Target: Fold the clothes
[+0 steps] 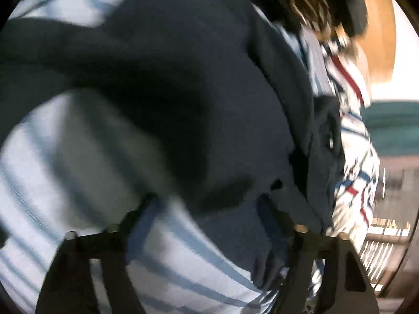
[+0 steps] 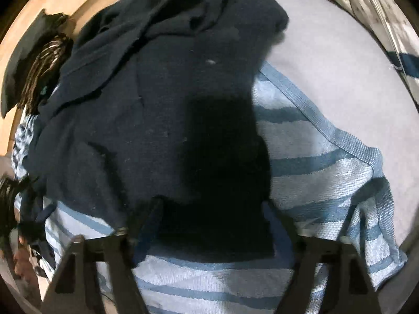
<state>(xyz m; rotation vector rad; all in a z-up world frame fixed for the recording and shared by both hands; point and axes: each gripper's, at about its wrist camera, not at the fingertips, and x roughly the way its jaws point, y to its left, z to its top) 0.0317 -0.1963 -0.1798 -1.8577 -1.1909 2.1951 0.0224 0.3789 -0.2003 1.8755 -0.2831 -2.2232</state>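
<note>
Navy garment (image 2: 157,104) lies just ahead of my right gripper (image 2: 212,204), fingers apart, nothing clamped. My left gripper (image 1: 207,204) also stands apart over its blurred edge. It rests on a blue-striped towel (image 2: 314,162) spread over a grey bed (image 2: 340,52).

No legible text, label, brand or number on anything here.

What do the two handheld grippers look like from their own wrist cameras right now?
Both look the same. The left gripper and the right gripper each have two black fingers with triangular cut-outs in their wide bases, tapering toward the tips. Small brass-coloured pins sit on top of the fingers. No cables, markings or sleeves show.
</note>
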